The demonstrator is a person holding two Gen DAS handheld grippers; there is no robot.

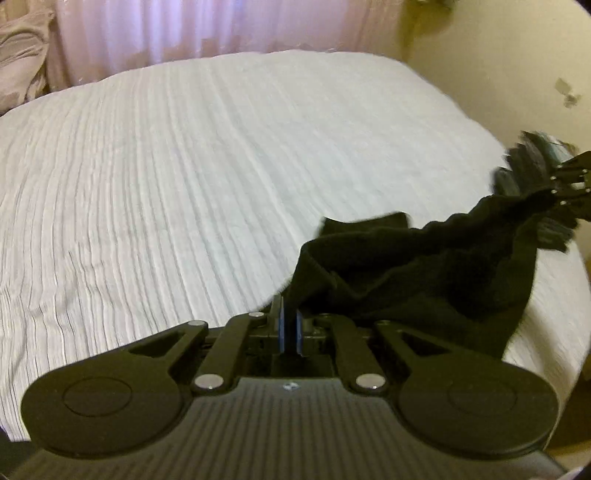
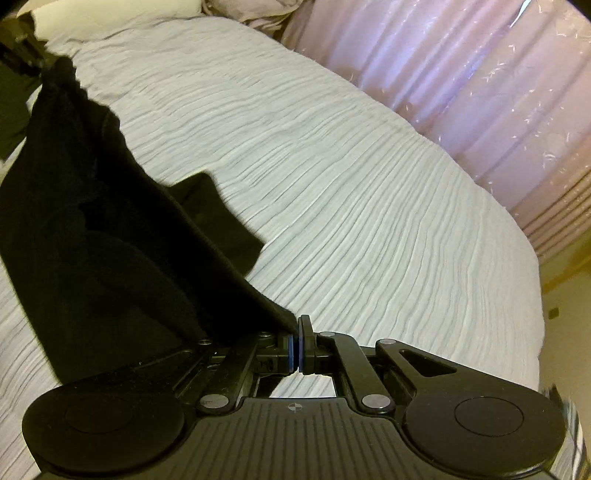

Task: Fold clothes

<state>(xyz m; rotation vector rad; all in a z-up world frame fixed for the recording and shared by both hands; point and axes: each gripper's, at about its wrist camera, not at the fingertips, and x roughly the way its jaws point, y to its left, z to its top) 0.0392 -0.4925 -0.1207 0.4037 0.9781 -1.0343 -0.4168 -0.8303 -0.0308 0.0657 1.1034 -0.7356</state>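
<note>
A black garment (image 1: 417, 273) hangs stretched between my two grippers above a bed with a white ribbed cover (image 1: 203, 177). My left gripper (image 1: 289, 314) is shut on one corner of the garment. My right gripper (image 2: 297, 326) is shut on the other corner; the garment (image 2: 96, 236) drapes away to the left in the right wrist view. The right gripper also shows at the right edge of the left wrist view (image 1: 569, 184), and the left gripper at the top left of the right wrist view (image 2: 22, 55). Part of the cloth hangs down to the cover.
Pink curtains (image 2: 461, 74) run along the far side of the bed. Pillows and bunched bedding (image 2: 110, 14) lie at the head end. A cream wall (image 1: 517, 74) stands past the bed's right edge.
</note>
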